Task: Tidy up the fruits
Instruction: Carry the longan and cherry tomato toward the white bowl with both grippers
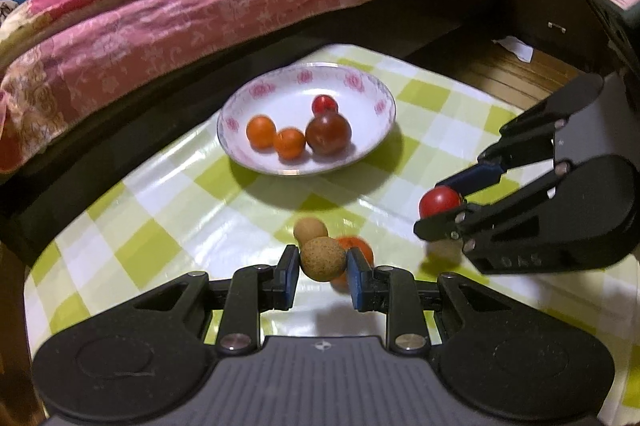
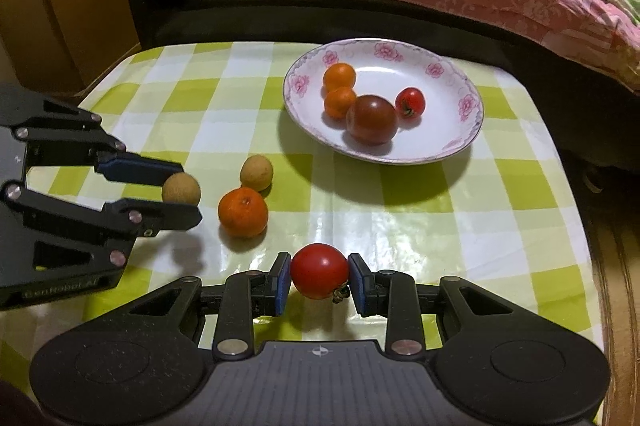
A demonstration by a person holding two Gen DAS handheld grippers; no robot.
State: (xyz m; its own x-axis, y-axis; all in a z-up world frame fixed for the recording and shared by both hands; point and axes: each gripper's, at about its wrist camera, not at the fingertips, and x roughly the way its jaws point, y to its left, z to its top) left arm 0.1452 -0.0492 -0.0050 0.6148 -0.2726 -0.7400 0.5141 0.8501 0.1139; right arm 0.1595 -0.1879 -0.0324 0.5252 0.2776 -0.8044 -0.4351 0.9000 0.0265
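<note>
Carrying both fruits to the plate [image 2: 472, 130] at about 1 o'clock in the right wrist view looks like the step in hand; lower each one into the bare white area, clear of the four fruits already there, and release low so nothing rolls. The left hand-held gripper [image 1: 323, 262] is narrowed onto a tan longan [image 1: 322, 259], apparently lifted off the surface [image 2: 440, 226]. The right hand-held gripper [image 2: 319, 272] is pinched on a red tomato [image 2: 319, 270]. A second longan [image 2: 256, 173] and an orange [image 2: 242, 212] lie at 11 o'clock, touching
</note>
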